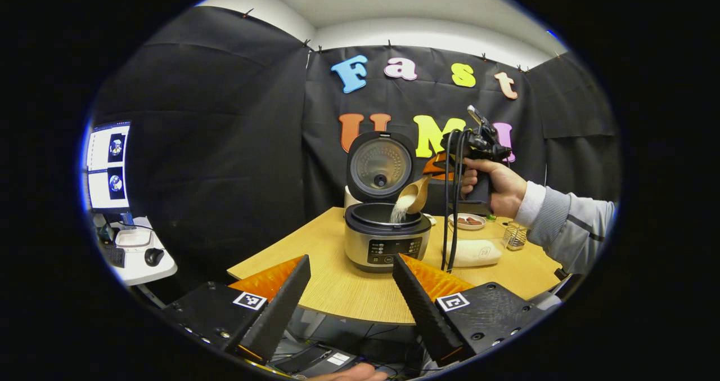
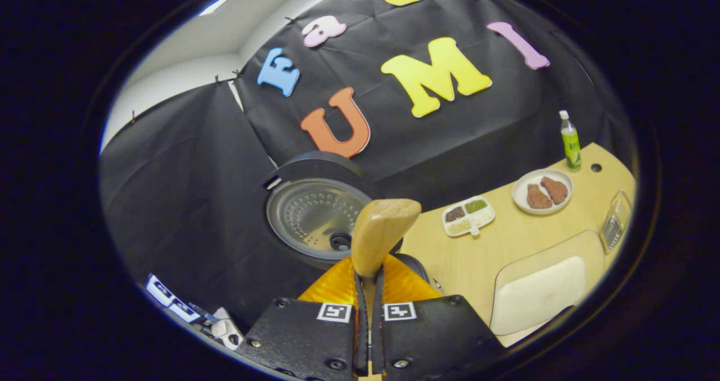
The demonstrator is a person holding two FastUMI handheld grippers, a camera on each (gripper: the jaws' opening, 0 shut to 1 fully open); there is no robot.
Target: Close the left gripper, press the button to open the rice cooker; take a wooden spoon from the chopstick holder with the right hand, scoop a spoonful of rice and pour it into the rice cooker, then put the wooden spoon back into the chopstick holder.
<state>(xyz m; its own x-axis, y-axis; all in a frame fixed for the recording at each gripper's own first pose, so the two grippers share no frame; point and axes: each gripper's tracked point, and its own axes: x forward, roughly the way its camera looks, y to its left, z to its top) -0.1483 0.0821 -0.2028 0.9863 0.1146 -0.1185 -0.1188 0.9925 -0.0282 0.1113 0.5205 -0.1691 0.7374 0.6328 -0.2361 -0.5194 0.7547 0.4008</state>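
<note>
The rice cooker (image 1: 385,240) stands on the wooden table (image 1: 337,285) with its lid (image 1: 381,167) up. In the left gripper view, a hand holds my right gripper (image 1: 441,167) above the pot, shut on the handle of the wooden spoon (image 1: 417,194). The spoon is tilted and white rice (image 1: 400,207) streams from it into the pot. In the right gripper view the spoon (image 2: 382,232) sticks out ahead of my right gripper (image 2: 369,282), with the open lid (image 2: 315,218) behind it. My left gripper (image 1: 350,260) hangs open near the table's front edge, holding nothing.
A wire chopstick holder (image 1: 513,236) and a container of white rice (image 1: 478,252) sit right of the cooker. Farther right are a divided dish (image 2: 468,215), a plate of meat (image 2: 541,191) and a green bottle (image 2: 570,140). A side desk with screens (image 1: 107,167) stands at left.
</note>
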